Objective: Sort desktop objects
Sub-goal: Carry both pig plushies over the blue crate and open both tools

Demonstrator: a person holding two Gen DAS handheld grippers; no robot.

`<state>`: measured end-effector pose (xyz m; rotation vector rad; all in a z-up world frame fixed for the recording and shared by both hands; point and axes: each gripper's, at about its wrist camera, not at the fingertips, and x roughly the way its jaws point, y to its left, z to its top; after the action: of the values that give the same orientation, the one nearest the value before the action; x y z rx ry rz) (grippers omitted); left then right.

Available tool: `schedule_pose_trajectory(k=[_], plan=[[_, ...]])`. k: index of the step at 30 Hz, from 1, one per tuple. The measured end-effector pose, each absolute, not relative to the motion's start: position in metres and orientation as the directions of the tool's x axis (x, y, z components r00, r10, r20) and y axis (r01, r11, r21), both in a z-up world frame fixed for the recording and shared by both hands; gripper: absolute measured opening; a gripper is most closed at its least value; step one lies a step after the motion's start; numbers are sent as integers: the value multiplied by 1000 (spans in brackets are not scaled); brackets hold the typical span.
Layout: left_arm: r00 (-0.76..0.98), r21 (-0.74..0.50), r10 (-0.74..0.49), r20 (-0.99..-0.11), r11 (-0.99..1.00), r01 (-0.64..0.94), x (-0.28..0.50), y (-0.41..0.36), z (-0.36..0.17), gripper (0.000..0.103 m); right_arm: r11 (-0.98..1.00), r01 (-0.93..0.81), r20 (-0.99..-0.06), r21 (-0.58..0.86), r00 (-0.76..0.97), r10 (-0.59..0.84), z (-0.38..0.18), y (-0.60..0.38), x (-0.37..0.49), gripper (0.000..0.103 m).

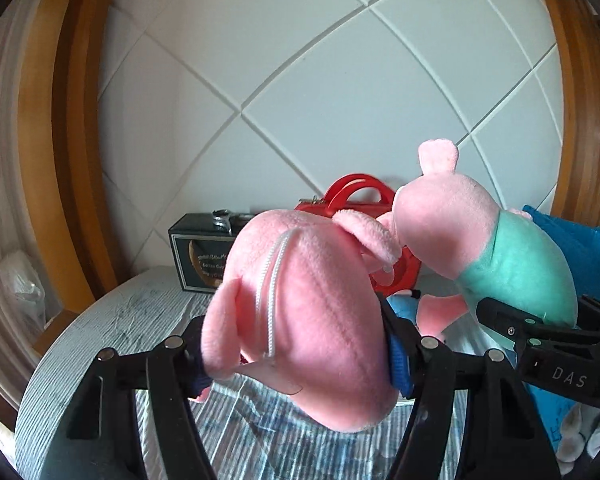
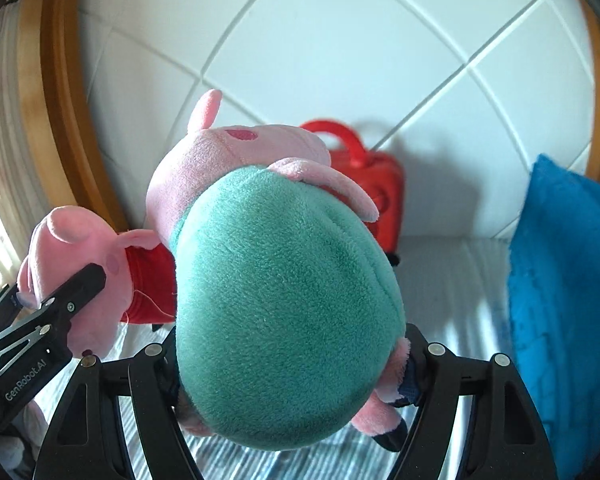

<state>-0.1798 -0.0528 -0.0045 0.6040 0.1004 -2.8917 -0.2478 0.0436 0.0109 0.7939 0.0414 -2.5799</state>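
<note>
Above the tabletop's (image 1: pixel 100 312) far edge, two plush pigs held aloft, one per gripper.

Left gripper (image 1: pixel 296 344) clamps the pink pig in red (image 1: pixel 300 300) about its body; right gripper (image 2: pixel 296 364) clamps the pig in green (image 2: pixel 284 300) likewise, both part-open. Advise keeping both grips firm and the toys apart, clear of the red case (image 2: pixel 380 184) by the wall. Both are soft, fuzzy, compressible.

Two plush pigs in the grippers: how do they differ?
The green-bodied pig wears teal; the red-dressed pig wears red. The green-bodied pig sits in the right gripper, the red-dressed pig in the left gripper. Only the red-dressed pig shows a white cord. Both are pink-headed and held off the table.
</note>
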Motion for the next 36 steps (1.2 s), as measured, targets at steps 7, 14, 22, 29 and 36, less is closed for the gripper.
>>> schedule_pose_trajectory(k=[7,14,22,29,36], plan=[[-952,-21,-61,-299,-997,71,-150,9,45,66,-946,310,-429,93,-845,-319,65,115,-195,77],[-975,-2,93,-201,-995,-95,-134,102,91,66,-982,156,-345,105,-920,-183,102,215,-153,77],[-942,22,287,-177,-955,-295,-148,236,119,66,-996,-58,-316,67,-948,34,127,341,-132,77],[-886,18,367,-285,-922,-387,-202,341,116,66,-987,-162,-356,14,-923,146,131,429,-165,77],[-826,24,349,-443,-916,-401,-251,411,92,66,-981,-192,-418,-30,-889,187,112,474,-206,77]])
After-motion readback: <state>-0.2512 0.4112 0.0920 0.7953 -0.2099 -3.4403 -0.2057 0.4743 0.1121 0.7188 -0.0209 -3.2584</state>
